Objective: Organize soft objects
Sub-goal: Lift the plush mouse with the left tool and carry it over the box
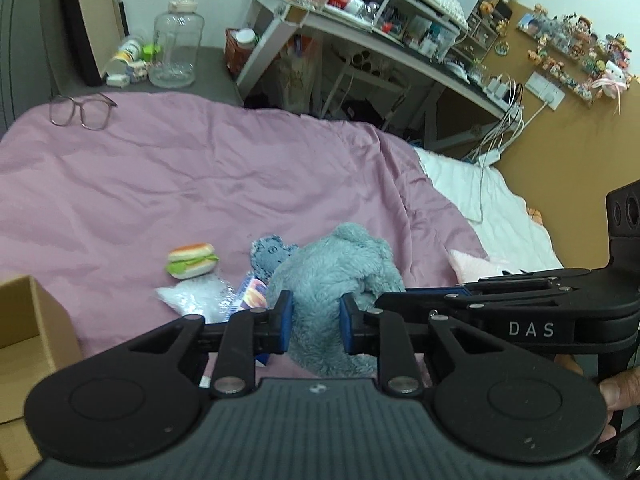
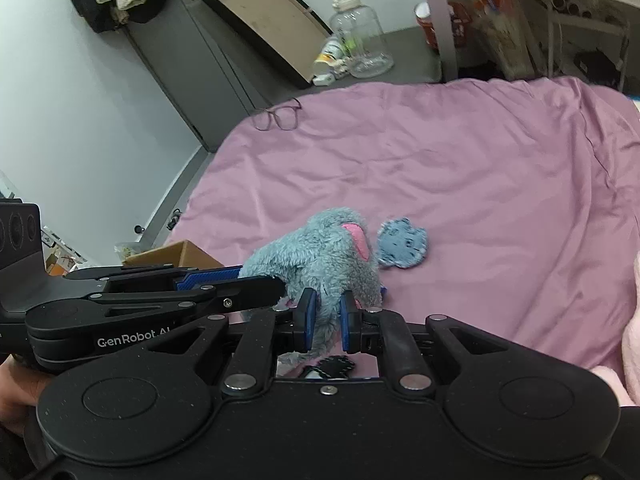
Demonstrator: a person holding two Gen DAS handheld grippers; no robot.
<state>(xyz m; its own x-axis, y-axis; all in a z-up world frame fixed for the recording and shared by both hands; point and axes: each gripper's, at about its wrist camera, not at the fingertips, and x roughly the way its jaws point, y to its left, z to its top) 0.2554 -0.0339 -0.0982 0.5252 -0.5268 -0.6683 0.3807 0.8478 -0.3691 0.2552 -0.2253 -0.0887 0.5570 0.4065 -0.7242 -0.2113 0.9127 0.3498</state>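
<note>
Fluffy grey-blue plush toy (image 1: 336, 276) is clamped by left gripper (image 1: 316, 322) and right gripper (image 2: 328, 318) over wrinkled pink sheet (image 1: 160, 184).

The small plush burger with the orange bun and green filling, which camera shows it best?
The left wrist view. There the small plush burger lies in plain sight on the pink bedsheet, left of the fluffy blue-grey stuffed toy. The right wrist view does not show it at all.
</note>
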